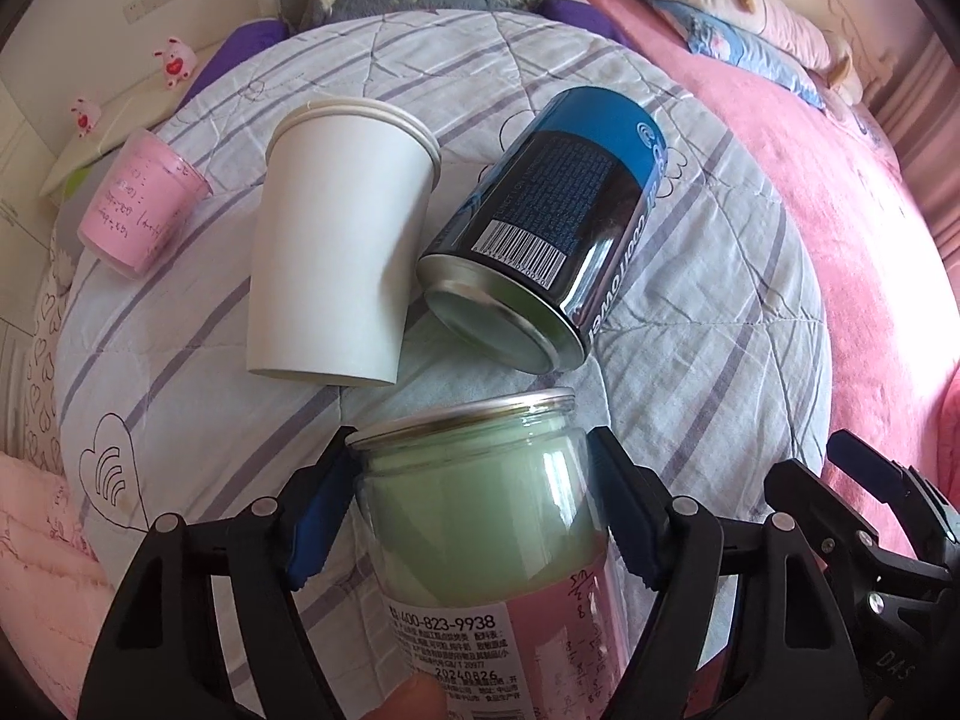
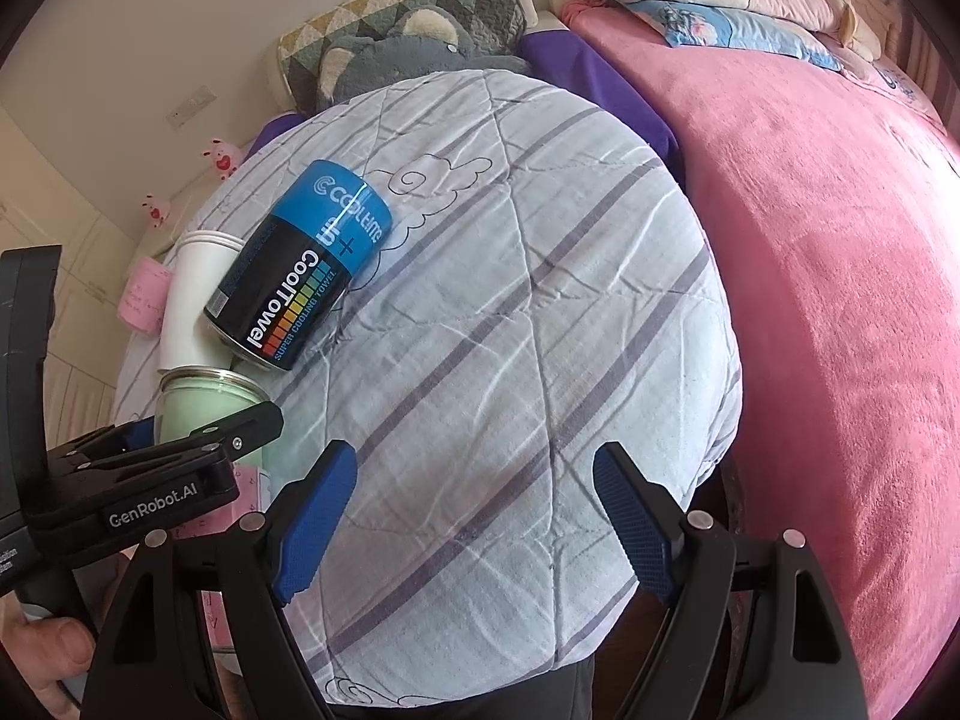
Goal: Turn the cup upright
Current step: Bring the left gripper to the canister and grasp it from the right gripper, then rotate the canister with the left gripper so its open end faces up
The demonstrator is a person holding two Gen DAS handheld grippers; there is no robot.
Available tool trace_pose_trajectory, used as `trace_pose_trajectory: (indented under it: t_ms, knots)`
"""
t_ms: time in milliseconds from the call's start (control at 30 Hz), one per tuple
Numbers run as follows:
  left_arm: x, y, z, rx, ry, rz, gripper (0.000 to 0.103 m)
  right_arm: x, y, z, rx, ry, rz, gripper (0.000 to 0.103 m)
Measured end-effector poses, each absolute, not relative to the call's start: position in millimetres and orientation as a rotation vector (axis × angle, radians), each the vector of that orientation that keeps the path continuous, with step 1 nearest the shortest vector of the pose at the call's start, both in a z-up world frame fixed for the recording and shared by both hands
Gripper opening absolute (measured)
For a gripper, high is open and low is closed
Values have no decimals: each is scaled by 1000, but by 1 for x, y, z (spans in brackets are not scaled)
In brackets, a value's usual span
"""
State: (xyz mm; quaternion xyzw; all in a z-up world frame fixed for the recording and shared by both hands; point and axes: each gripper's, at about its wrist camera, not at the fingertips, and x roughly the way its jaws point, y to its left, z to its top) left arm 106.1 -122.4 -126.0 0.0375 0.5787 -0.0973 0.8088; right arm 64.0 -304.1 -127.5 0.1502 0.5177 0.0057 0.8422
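Glass is what my left gripper (image 1: 474,510) has hold of: a clear jar-style cup with a pale green filling and a pink printed label (image 1: 480,516), pinched at its shoulder between the two blue pads, one on each side. Its metal-ringed mouth points away from the camera and slightly up, so I judge the cup is partly raised but not yet upright; I cannot tell whether its base touches the striped light-blue quilt (image 1: 690,276). A thumb tip shows at the lower edge of the left view, near the label.

My right gripper (image 2: 474,516) hangs over bare quilt with its jaws spread wide and nothing between them, well apart from the cup.

Just beyond the held cup lie a white paper cup on its side (image 1: 342,246) and a blue-and-black Cool Towel tin (image 1: 540,228), also tipped over, the two close beside each other. A small pink cup (image 1: 141,204) leans near the quilt's far left edge.

What remains, as I read it: finish the rotation, set the base down flat on the soft quilt, then release.
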Motion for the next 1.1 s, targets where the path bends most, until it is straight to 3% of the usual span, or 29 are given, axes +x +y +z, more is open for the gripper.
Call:
trace_pose_trajectory:
  t_ms: [700,1100]
  knots:
    - [61,-77,-34,109,879,-188,72,56,-270,-100,291,1041,73,82]
    - [47,-55,-39,117,823,-153,72,52,-240,-94,252,1040,102,82]
